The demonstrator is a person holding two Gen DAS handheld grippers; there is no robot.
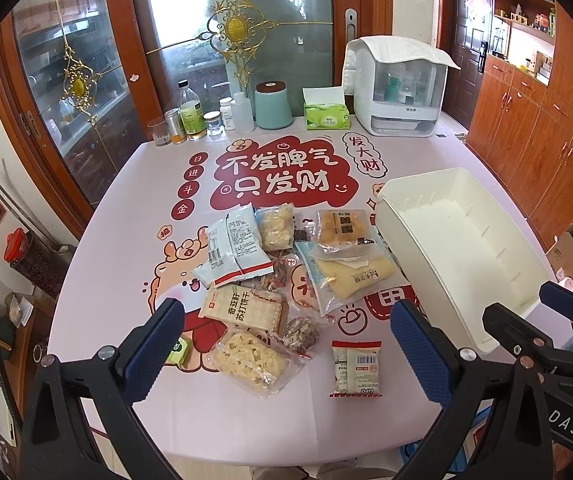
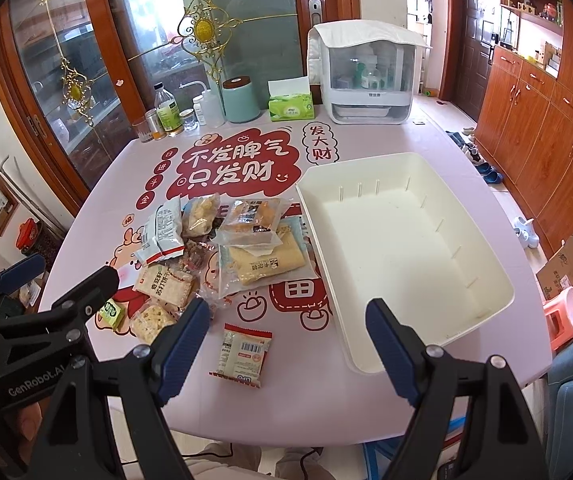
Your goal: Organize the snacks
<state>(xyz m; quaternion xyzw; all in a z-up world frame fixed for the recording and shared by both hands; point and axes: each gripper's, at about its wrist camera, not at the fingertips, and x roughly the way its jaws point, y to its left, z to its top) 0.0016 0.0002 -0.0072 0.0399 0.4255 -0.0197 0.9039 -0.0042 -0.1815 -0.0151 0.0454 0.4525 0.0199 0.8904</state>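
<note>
Several wrapped snacks lie in a pile on the pink printed table (image 1: pixel 126 240): a blue-white bag (image 1: pixel 234 248), a bread pack (image 1: pixel 344 226), a yellow roll pack (image 1: pixel 350 276), a cracker pack (image 1: pixel 242 308) and a puffed rice bar (image 1: pixel 246 360). A small red-white packet (image 1: pixel 356 368) (image 2: pixel 242 354) lies alone nearest the front edge. An empty white bin (image 1: pixel 458 240) (image 2: pixel 406 240) stands right of the pile. My left gripper (image 1: pixel 286 344) (image 2: pixel 58 278) hovers open above the near snacks. My right gripper (image 2: pixel 288 344) (image 1: pixel 534 312) is open too, between the lone packet and the bin's near corner.
Along the table's far edge stand bottles (image 1: pixel 190 112), a teal canister (image 1: pixel 272 106), a tissue box (image 1: pixel 326 114) and a white appliance (image 1: pixel 396 92). Wooden cabinets (image 2: pixel 546 120) line the right wall. A pink stool (image 2: pixel 566 316) and a cardboard box (image 2: pixel 566 264) sit on the floor at the right.
</note>
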